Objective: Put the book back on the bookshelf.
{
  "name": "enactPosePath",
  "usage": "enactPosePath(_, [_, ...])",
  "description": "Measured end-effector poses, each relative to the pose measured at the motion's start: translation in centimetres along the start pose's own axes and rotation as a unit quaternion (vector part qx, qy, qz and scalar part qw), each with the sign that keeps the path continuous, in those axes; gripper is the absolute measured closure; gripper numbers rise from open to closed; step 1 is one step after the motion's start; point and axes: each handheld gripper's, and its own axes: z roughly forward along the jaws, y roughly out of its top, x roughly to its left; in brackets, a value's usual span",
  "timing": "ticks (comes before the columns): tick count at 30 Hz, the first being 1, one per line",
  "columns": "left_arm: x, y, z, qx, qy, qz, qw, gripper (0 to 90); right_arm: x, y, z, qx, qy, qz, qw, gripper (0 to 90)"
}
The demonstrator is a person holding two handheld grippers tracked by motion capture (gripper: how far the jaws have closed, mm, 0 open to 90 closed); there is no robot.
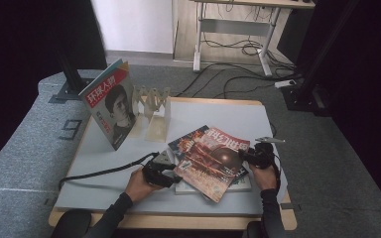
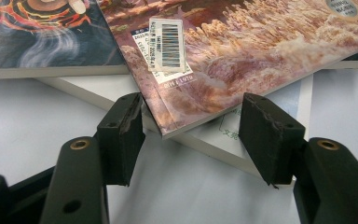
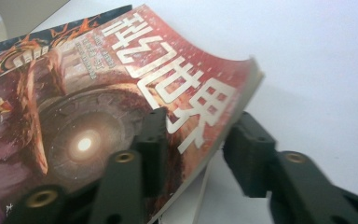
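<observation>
I am lifting the red magazine (image 1: 212,162) off the stack of magazines (image 1: 188,144) near the front of the table (image 1: 104,153). My right gripper (image 3: 193,140) straddles the magazine's right edge, one jaw above the cover and one below; I cannot tell whether the pads are pressing yet. My left gripper (image 2: 191,135) stands half open, with the magazine's near corner between its jaws but untouched. Next, the right jaws must clamp firmly before any lift; the left should close or steady that corner, since the cover bends easily.
</observation>
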Motion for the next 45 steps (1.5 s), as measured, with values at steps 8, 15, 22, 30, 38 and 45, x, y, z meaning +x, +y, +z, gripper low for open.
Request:
enactPosePath(8, [0.0,0.0,0.0,0.000,-0.001,-0.002,1.0000,39.9,0.6,0.5,-0.6,-0.017,-0.010,-0.010,0.9998,74.1])
enactPosePath(15, [0.1,0.1,0.0,0.003,-0.005,-0.007,1.0000,39.0,1.2,0.8,-1.1,-0.029,-0.011,-0.016,0.9994,79.2])
enactPosePath(22, [0.3,0.2,-0.1,0.009,-0.012,-0.010,0.9998,32.4,2.1,1.3,-1.9,-0.047,-0.007,-0.029,0.9985,81.0])
enactPosePath(30, [0.7,0.7,-0.4,-0.006,-0.021,-0.024,0.9995,31.0,3.1,2.0,-3.1,-0.073,-0.004,-0.048,0.9962,82.2])
enactPosePath(38, [1.3,1.6,-0.3,-0.015,-0.025,-0.032,0.9991,31.9,5.0,3.3,-4.0,-0.091,0.002,-0.080,0.9926,82.6])
enactPosePath(45, [2.1,2.2,0.4,-0.019,-0.037,-0.043,0.9982,32.7,5.9,3.7,-4.8,-0.100,0.010,-0.093,0.9906,82.7])
